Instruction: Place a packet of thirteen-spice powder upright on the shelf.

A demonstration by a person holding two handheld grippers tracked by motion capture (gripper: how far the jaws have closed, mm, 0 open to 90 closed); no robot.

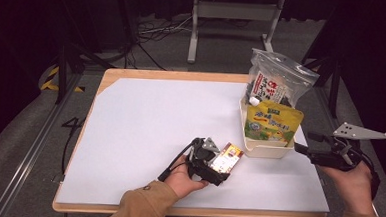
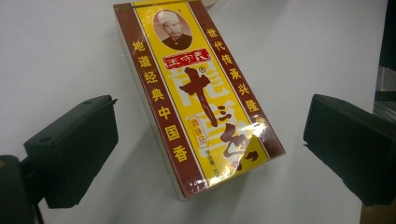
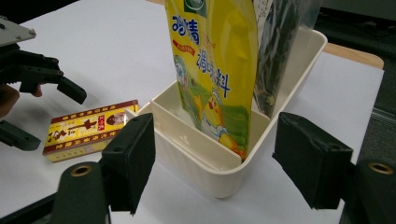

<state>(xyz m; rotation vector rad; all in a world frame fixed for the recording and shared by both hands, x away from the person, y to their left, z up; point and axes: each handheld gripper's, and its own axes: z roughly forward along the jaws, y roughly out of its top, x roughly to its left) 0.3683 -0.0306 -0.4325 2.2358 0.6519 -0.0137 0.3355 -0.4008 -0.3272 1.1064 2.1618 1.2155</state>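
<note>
left gripper [image 2: 205, 140]: jaws spread wide, one on each side of the flat yellow-and-brown cardboard spice box [image 2: 198, 93], not touching it. the box lies face up on the white table sheet [image 1: 145, 126], just beside the cream plastic bin [image 1: 266, 148]. right gripper [image 3: 215, 158]: jaws apart, empty, facing the bin's near end. the bin holds an upright yellow pouch [image 3: 215, 70] and a clear bag of dark contents [image 1: 277, 83] behind it.
</note>
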